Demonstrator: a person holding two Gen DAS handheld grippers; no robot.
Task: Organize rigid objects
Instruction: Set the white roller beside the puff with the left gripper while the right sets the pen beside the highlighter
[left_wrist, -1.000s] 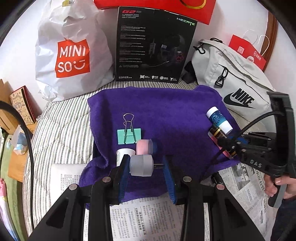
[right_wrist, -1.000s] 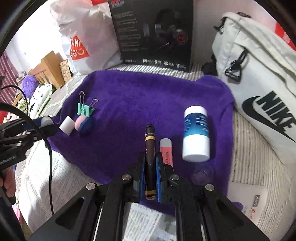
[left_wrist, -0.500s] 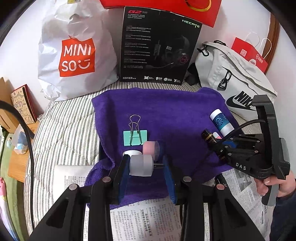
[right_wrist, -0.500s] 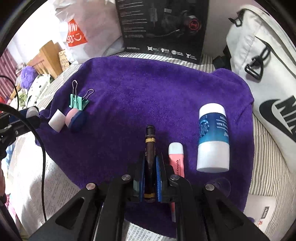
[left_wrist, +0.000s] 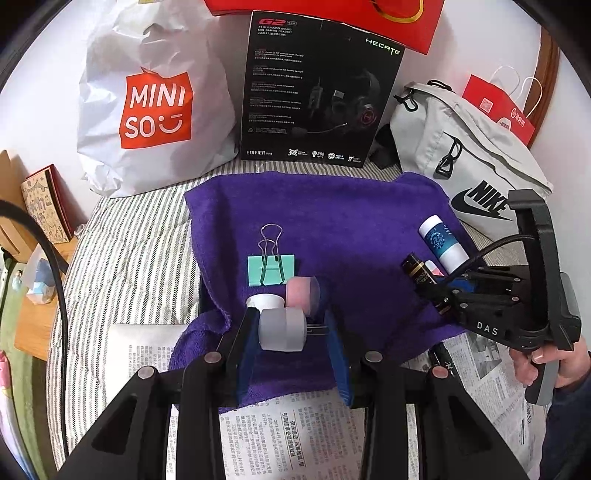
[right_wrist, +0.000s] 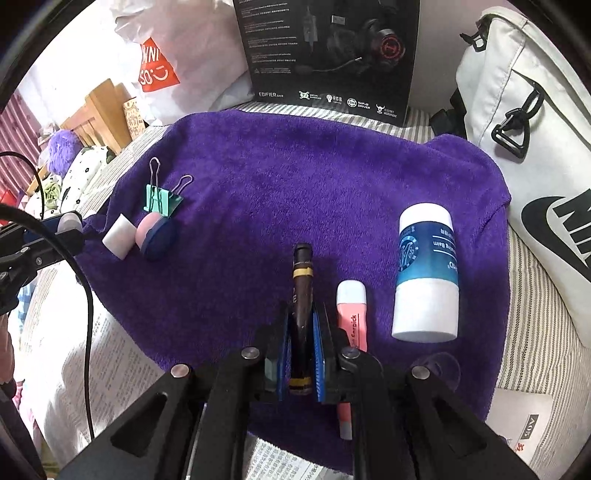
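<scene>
A purple towel (left_wrist: 332, 221) lies on the striped bed. My left gripper (left_wrist: 291, 332) is shut on a frosted white plug adapter (left_wrist: 282, 328), its prongs against the right pad, above the towel's near edge. Just beyond lie a white cap (left_wrist: 264, 302), a pink-and-blue cylinder (left_wrist: 301, 293) and a green binder clip (left_wrist: 271, 269). My right gripper (right_wrist: 300, 332) is shut on a dark brown tube with gold bands (right_wrist: 302, 291). Beside it on the towel lie a pink earpick case (right_wrist: 351, 310) and a blue-and-white balm stick (right_wrist: 426, 273).
A white Miniso bag (left_wrist: 147, 110), a black headset box (left_wrist: 317, 96) and a grey Nike bag (left_wrist: 469, 173) stand along the back. Newspaper (left_wrist: 288, 435) covers the near side. A wooden side table (left_wrist: 29, 317) sits at the left. A black pen (left_wrist: 443, 360) lies on the newspaper.
Both grippers have pulled back a little from the towel with their objects still held. The right gripper's tube has moved closer to the earpick case.
</scene>
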